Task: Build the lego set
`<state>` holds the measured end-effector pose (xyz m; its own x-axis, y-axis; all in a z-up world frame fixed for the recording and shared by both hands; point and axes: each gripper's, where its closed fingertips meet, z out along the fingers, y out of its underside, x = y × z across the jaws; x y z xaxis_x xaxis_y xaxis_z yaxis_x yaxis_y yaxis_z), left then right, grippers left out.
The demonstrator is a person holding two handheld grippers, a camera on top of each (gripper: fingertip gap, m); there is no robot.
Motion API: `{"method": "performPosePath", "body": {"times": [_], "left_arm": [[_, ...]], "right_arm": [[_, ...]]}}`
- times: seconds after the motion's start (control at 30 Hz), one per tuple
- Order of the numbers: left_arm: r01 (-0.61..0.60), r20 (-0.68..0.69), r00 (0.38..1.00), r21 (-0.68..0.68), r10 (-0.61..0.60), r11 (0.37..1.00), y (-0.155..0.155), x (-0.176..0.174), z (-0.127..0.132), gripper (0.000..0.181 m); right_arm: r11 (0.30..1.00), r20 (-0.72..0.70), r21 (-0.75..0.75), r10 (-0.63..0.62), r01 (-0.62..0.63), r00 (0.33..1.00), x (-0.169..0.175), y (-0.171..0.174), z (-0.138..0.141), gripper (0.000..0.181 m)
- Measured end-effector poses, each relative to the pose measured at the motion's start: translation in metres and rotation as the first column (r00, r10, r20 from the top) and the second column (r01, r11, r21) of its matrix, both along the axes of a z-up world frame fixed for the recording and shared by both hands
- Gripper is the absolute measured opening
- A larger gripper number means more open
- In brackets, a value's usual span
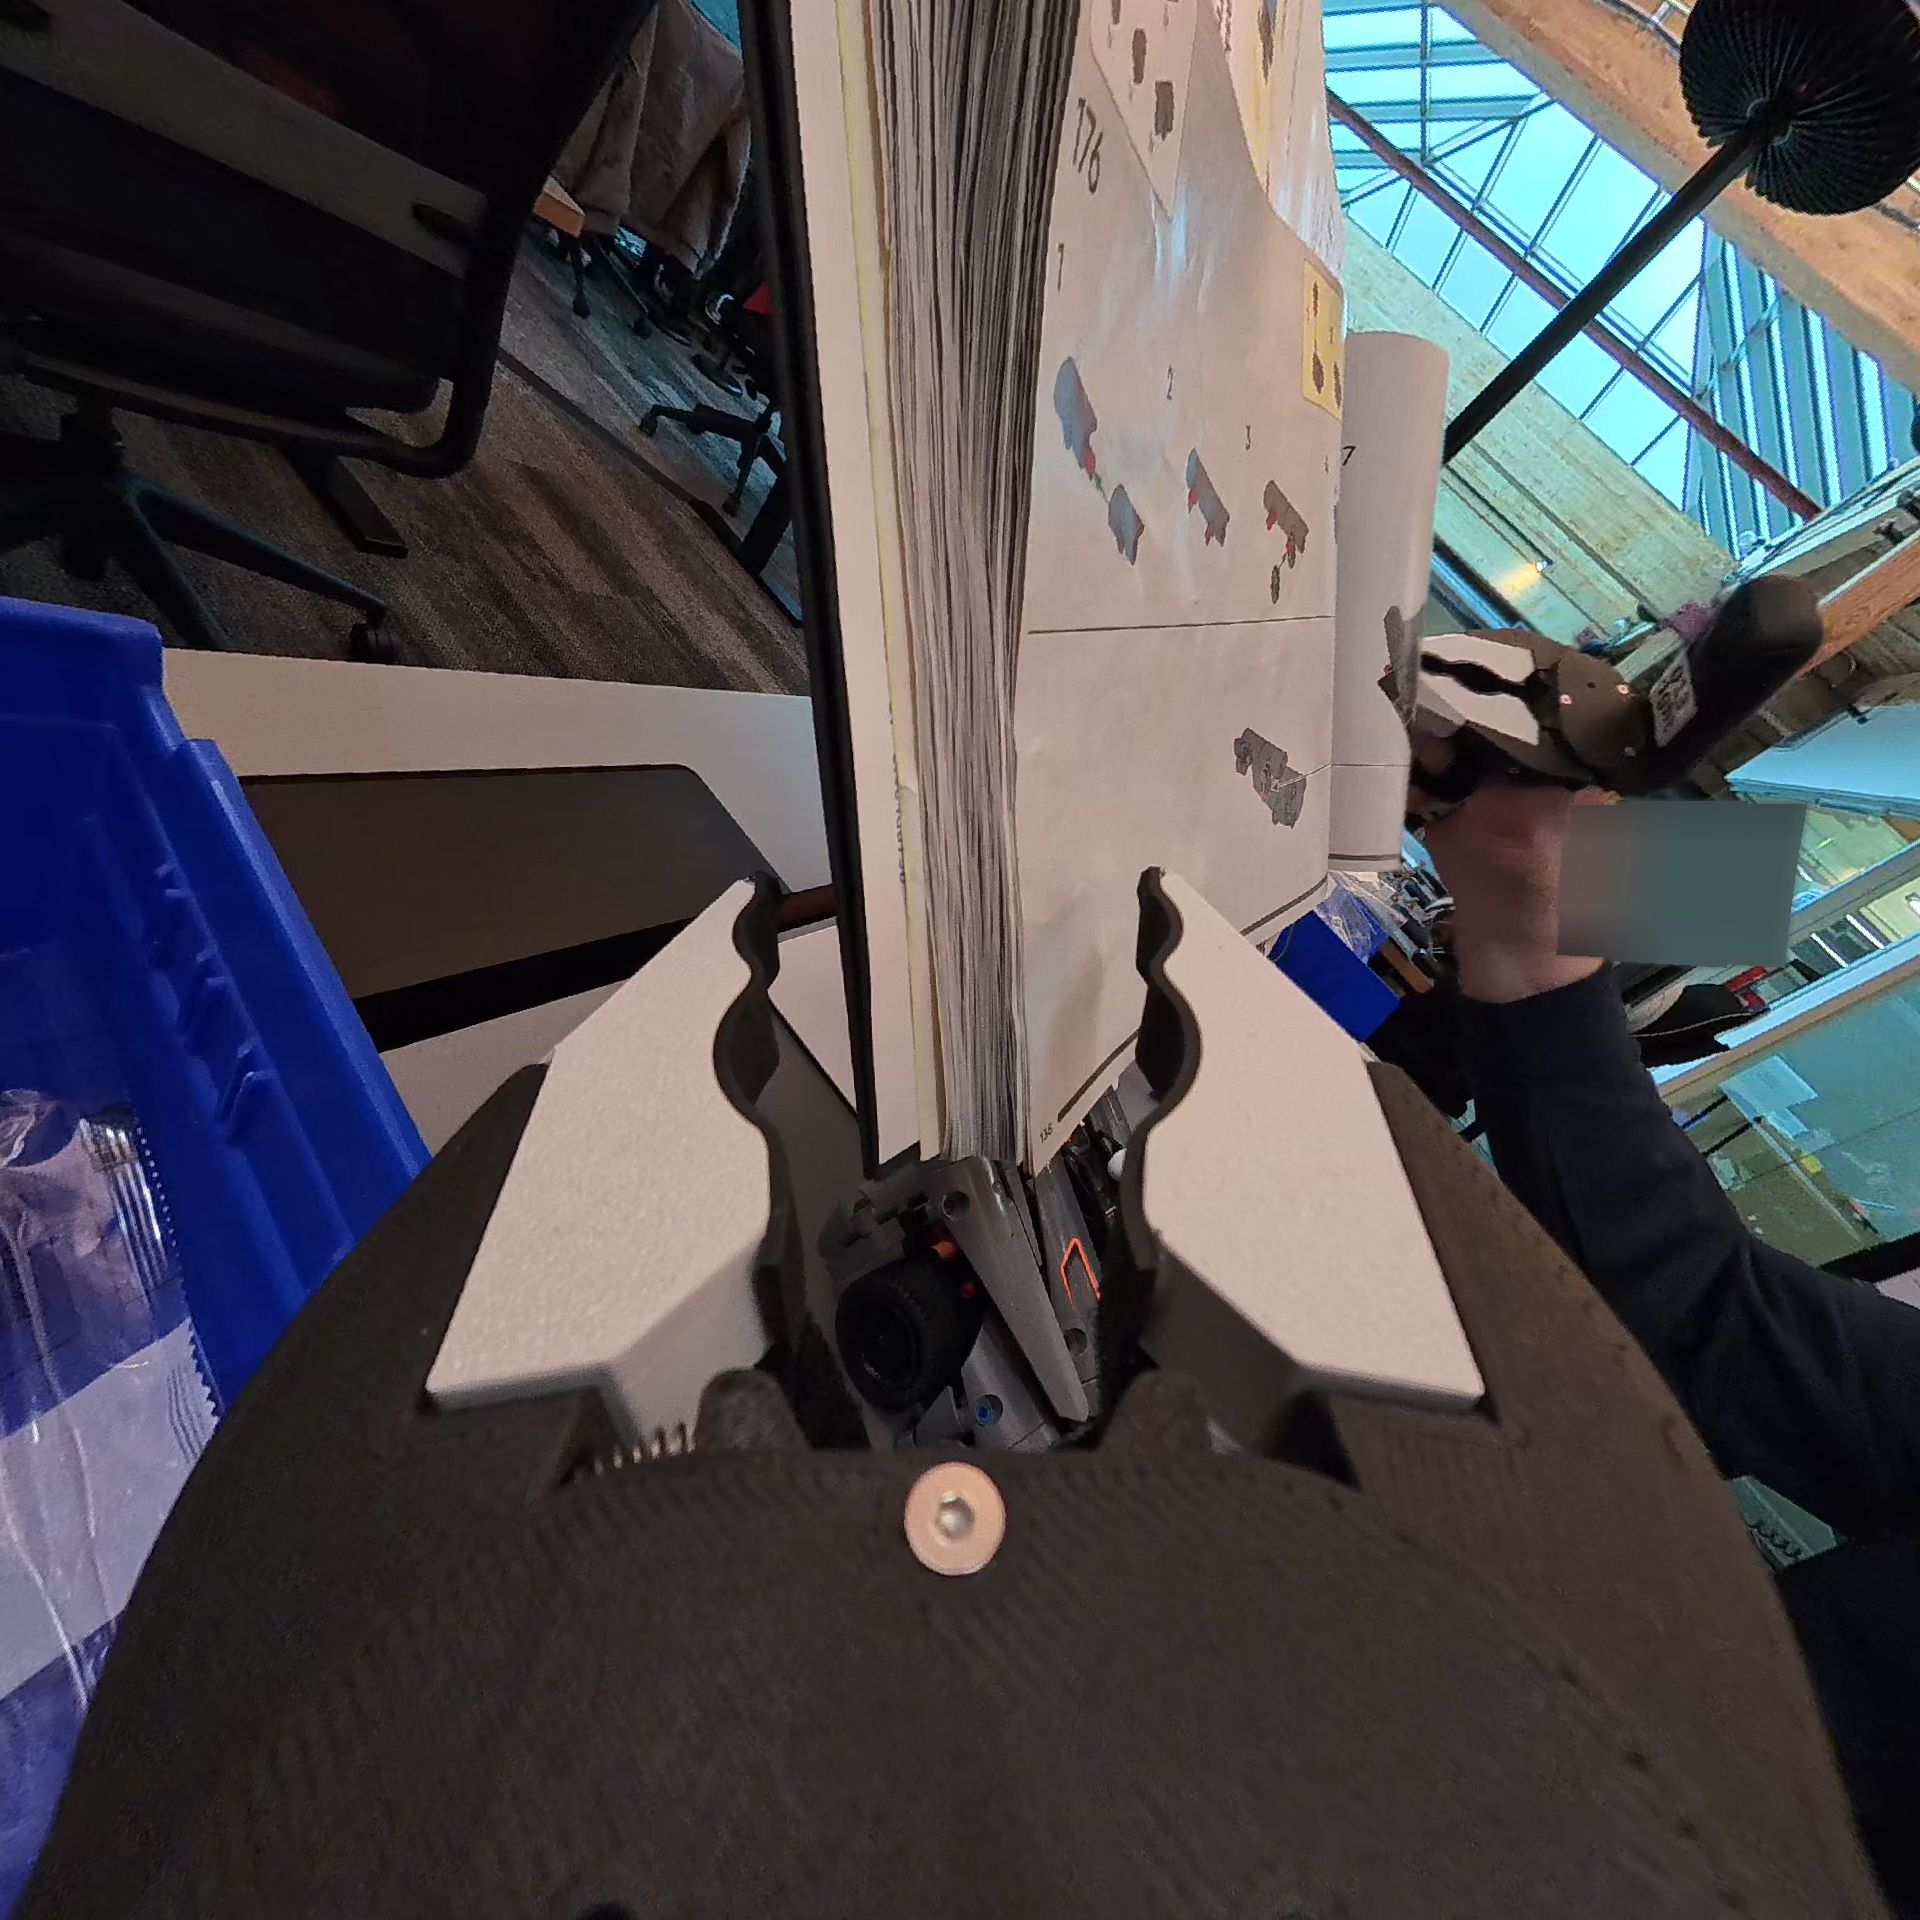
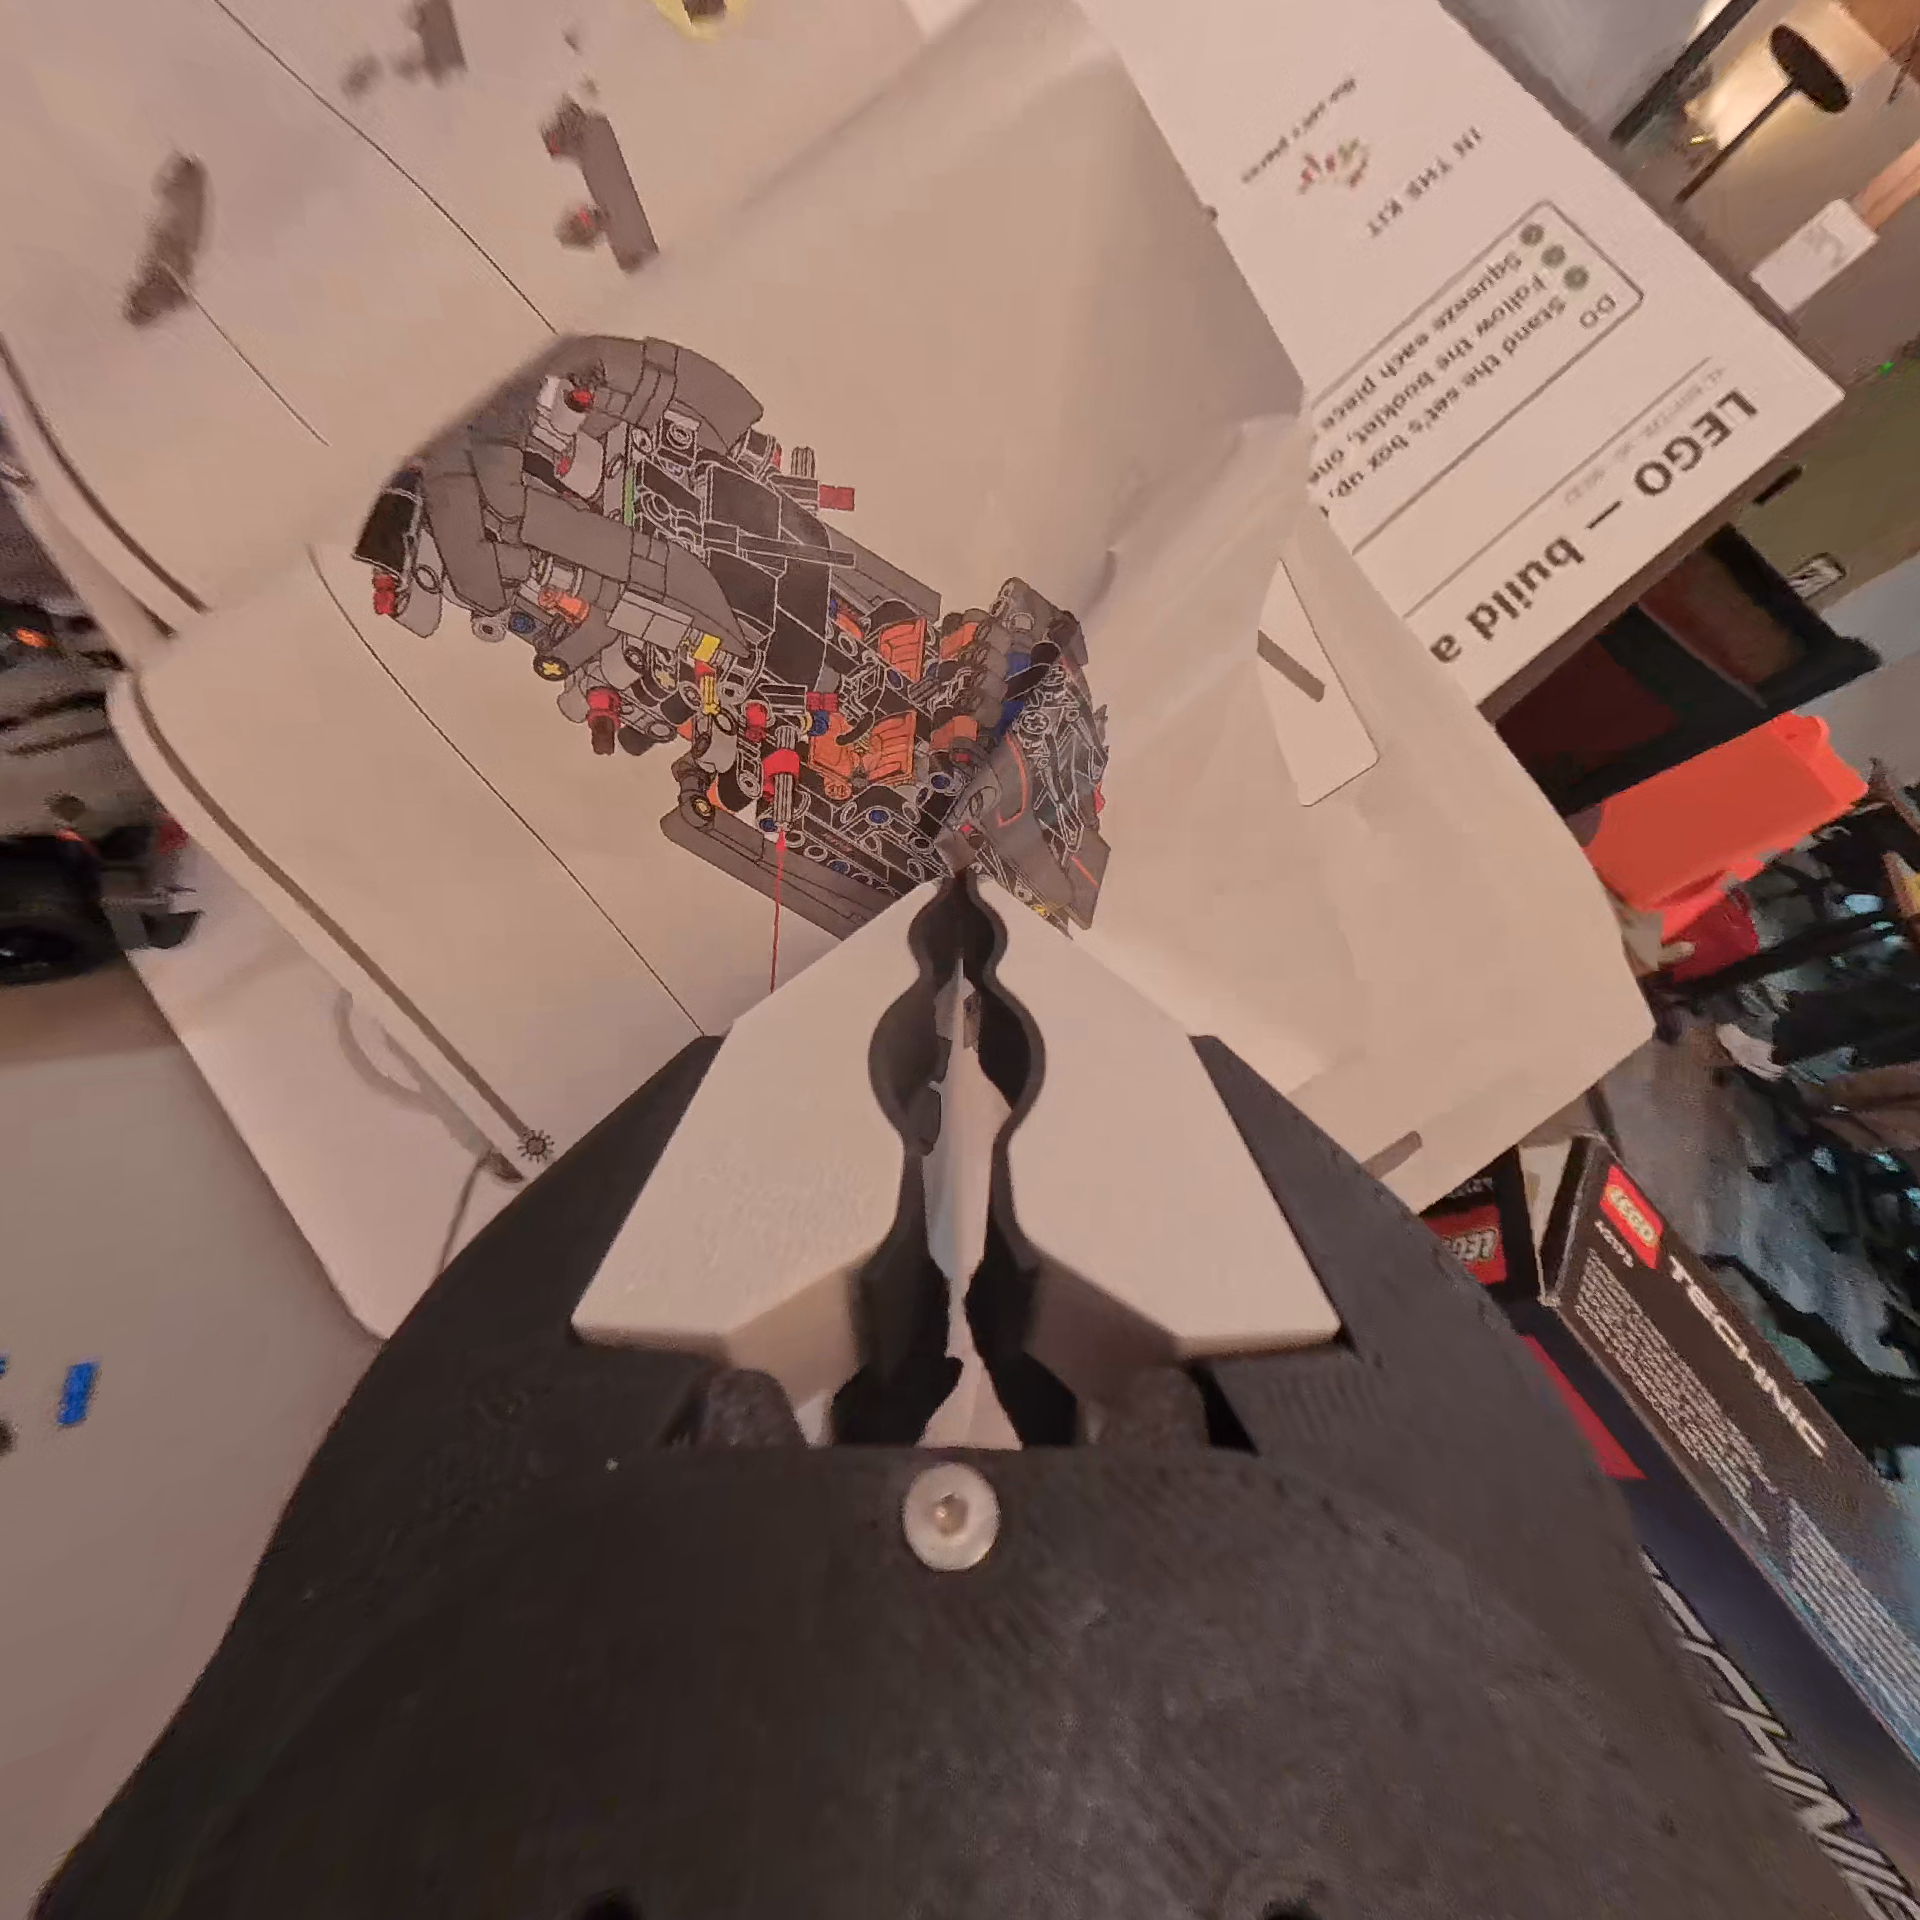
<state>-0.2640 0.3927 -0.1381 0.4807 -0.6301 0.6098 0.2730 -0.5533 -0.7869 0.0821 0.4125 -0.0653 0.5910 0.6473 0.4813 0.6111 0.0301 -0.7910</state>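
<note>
The thick instruction booklet [image 1: 966,520] stands upright and edge-on between the fingers of my left gripper [image 1: 956,883]. That gripper is open: a gap shows between the left pad [image 1: 758,935] and the booklet's cover. Low between its fingers I see part of the grey and black lego car [image 1: 904,1320] with a wheel. My right gripper [image 2: 956,883] is shut on a page of the booklet [image 2: 1351,987], and paper shows between its pads. The open pages [image 2: 623,831] show a drawing of the model. The right gripper also shows in the left wrist view [image 1: 1455,707], at a curled page edge.
A blue bin [image 1: 156,987] with plastic bags stands close on the left. An office chair [image 1: 260,312] is behind. A white printed sheet [image 2: 1507,364], an orange object [image 2: 1714,790] and a black lego box [image 2: 1714,1403] are to the right. The car [image 2: 52,904] and a small blue piece [image 2: 75,1392] lie on the table. The tips of one gripper are about 35 cm away from the tips of the other.
</note>
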Motion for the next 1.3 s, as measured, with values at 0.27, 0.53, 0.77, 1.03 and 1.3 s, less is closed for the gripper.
{"method": "performPosePath", "body": {"times": [0.27,0.53,0.77,1.03,1.3], "left_arm": [[0.001,-0.003,1.000,0.005,-0.001,1.000,-0.001,0.001,0.002,0.067],[-0.037,-0.034,0.999,0.017,0.038,0.999,0.002,-0.001,0.002,0.070],[-0.030,-0.033,0.999,0.027,0.031,0.999,0.000,0.001,0.006,0.073],[-0.046,-0.015,0.999,0.050,0.047,0.998,-0.001,-0.004,0.016,0.073],[-0.136,-0.145,0.976,0.163,0.160,0.977,-0.005,-0.005,0.035,0.080]], "right_arm": [[0.978,-0.110,-0.074,0.185,-0.194,0.976,-0.054,-0.046,0.033,0.000],[0.926,-0.213,-0.043,0.360,-0.376,0.909,-0.143,-0.091,0.074,0.000],[0.779,-0.332,0.013,0.595,-0.627,0.732,-0.203,-0.152,0.100,0.053],[0.994,-0.262,-0.039,0.092,-0.105,0.961,-0.027,-0.043,0.087,0.059],[0.983,-0.134,-0.108,-0.165,0.151,0.977,0.033,0.020,-0.007,0.084]]}}
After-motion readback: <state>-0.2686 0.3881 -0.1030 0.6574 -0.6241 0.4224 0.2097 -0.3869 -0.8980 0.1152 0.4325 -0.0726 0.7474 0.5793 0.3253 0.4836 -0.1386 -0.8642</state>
